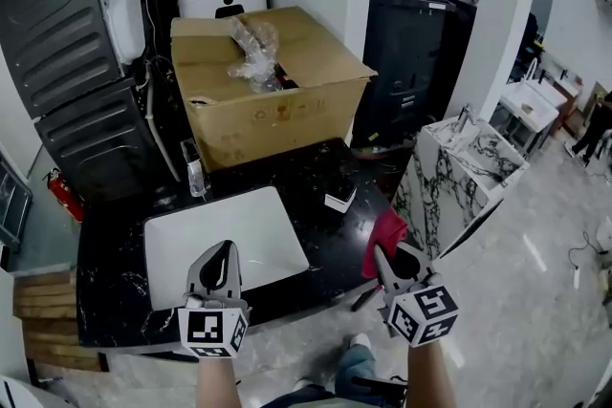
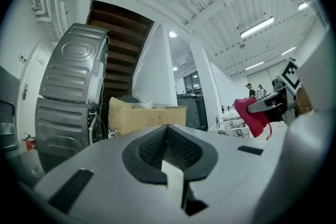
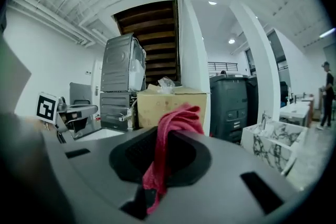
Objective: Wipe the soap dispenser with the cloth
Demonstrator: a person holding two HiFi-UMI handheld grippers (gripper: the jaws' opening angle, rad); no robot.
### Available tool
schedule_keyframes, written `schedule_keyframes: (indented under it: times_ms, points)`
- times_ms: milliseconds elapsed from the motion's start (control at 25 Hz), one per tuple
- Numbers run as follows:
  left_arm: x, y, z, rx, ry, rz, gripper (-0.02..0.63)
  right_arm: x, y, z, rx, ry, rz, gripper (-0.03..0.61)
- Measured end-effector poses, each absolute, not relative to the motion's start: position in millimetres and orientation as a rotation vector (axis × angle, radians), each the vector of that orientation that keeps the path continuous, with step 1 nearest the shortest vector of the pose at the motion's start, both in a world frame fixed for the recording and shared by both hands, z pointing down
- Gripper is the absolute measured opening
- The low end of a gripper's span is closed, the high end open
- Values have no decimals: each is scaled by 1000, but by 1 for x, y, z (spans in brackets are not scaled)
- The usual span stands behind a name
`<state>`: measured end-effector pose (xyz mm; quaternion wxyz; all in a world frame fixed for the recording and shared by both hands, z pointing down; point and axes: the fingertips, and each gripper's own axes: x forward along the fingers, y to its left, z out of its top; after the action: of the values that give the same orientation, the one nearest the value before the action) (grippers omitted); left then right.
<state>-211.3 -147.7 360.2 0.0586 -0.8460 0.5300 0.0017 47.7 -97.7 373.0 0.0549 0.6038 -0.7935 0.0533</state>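
Item 1: we log the left gripper [image 1: 224,251], held over the near edge of the white sink [image 1: 258,215]. In its own view the left gripper [image 2: 168,127] has its 2 jaws pressed together with nothing between them.

Item 2: we log the right gripper [image 1: 388,255], held off the counter's right end, above the pale floor. In its own view the right gripper [image 3: 167,131] is clamped on the red cloth [image 3: 181,114], which bunches above the jaws and trails down between them. From the head view the red cloth [image 1: 384,234] sticks up past the jaw tips. The left gripper view catches the same cloth [image 2: 250,114] hanging from the other tool.

Item 3: we log the soap dispenser [image 1: 195,171], a small clear bottle. It stands upright on the black marbled counter [image 1: 110,263], just beyond the sink's far left corner and near the cardboard box [image 1: 287,110]. It is well apart from both grippers, and neither the cloth nor a jaw touches it.

Item 4: we log the surroundings. Crumpled clear plastic [image 1: 252,49] lies on top of the box. A small white box [image 1: 339,199] sits on the counter to the sink's right. A marble-patterned block [image 1: 459,169] stands right of the counter. A red fire extinguisher [image 1: 64,194] stands at the far left.
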Motion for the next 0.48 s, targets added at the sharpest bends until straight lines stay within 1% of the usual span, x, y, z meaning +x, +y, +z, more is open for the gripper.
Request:
schedule_keyframes:
  times_ms: [240, 480]
  points:
    - [-216, -138, 350, -2557, 1590, 67, 12, 47, -76, 363, 1880, -2373, 128, 48]
    - [-216, -127, 340, -2516, 1588, 67, 12, 44, -72, 352, 1872, -2395, 94, 48]
